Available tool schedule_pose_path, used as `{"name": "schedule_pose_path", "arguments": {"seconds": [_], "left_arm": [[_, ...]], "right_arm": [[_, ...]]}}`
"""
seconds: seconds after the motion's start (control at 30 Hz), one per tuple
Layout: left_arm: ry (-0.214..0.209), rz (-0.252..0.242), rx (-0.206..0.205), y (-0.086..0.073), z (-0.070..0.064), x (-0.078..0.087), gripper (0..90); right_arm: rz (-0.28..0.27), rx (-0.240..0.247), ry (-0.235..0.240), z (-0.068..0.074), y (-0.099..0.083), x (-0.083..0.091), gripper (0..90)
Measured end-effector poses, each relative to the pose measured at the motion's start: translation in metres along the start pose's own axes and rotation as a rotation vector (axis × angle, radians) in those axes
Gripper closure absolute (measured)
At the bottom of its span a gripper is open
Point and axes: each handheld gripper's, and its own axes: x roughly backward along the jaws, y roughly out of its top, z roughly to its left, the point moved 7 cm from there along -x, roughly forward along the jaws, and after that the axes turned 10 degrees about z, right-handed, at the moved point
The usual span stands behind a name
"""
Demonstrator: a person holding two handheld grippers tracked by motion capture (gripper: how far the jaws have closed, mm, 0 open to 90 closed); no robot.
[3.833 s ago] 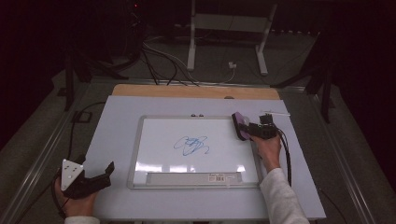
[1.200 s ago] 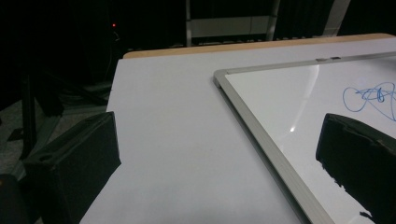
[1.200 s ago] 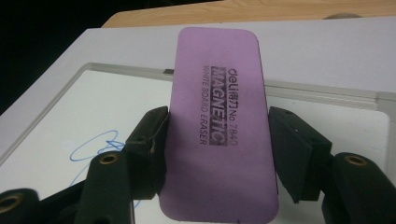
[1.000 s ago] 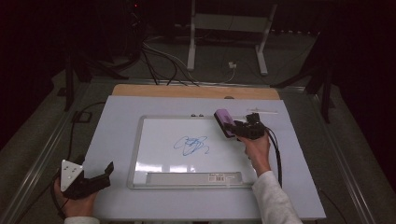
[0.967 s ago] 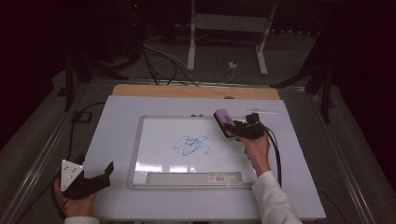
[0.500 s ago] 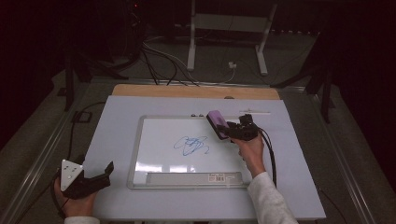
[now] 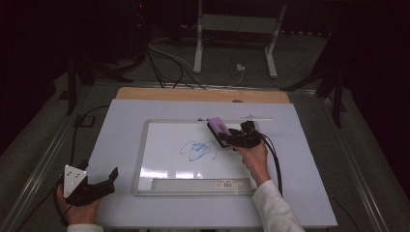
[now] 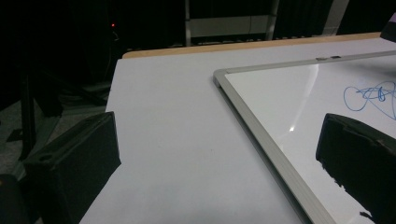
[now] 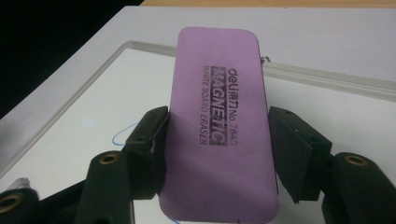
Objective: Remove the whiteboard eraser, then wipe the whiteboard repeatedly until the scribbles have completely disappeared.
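Black grippers (image 7: 239, 139) with brass screws, trailing cables; white sleeves (image 7: 273, 208).

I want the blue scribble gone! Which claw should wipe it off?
The right claw. It already grips the purple eraser and sits over the whiteboard beside the blue scribble. The left claw is open, off the board at the table's near left corner.
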Motion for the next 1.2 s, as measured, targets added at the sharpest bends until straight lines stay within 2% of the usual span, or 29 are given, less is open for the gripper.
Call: {"name": "schedule_pose_path", "arguments": {"seconds": [0.57,0.9,1.2], "left_arm": [[0.0,-0.004,-0.001,0.0,0.0,0.001,0.5],[0.001,-0.004,0.0,0.0,0.0,0.001,0.5],[0.001,-0.004,0.001,0.0,0.0,0.001,0.4]], "right_arm": [[0.05,0.037,0.016,0.018,-0.011,-0.02,41.0],[0.096,0.075,-0.005,0.024,-0.021,-0.03,41.0],[0.138,0.1,-0.053,0.024,-0.029,-0.038,40.9]]}}
